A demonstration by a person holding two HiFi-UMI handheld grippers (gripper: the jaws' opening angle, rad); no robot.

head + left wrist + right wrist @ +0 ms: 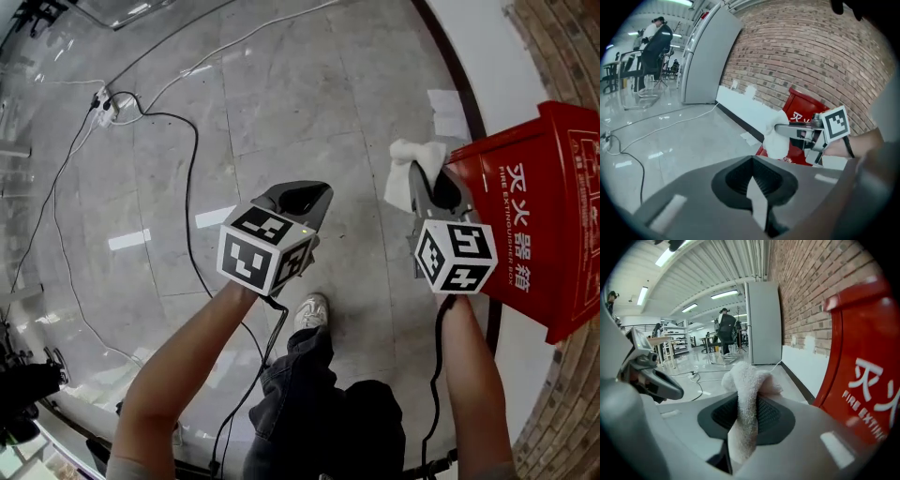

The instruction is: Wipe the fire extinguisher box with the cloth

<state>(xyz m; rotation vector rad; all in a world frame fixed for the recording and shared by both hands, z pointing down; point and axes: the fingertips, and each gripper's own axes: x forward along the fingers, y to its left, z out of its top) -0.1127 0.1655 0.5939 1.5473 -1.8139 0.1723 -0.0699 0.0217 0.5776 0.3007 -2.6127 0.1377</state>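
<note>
The red fire extinguisher box (539, 225) stands against the brick wall at the right, with white lettering on its front (862, 376) (801, 110). A white cloth (412, 169) (745, 385) sticks up from my right gripper (433, 187) (747, 404), which is shut on it just left of the box's upper corner. The left gripper view shows the cloth (777, 136) in front of the box. My left gripper (302, 195) (753, 180) hangs over the floor further left, apart from the box, jaws together and holding nothing.
Cables and a power strip (103, 105) lie on the polished stone floor. A sheet of paper (448, 111) lies by the wall. The person's leg and shoe (312, 309) are below the grippers. A tall grey cabinet (705, 56) stands along the wall; people (654, 42) are far behind.
</note>
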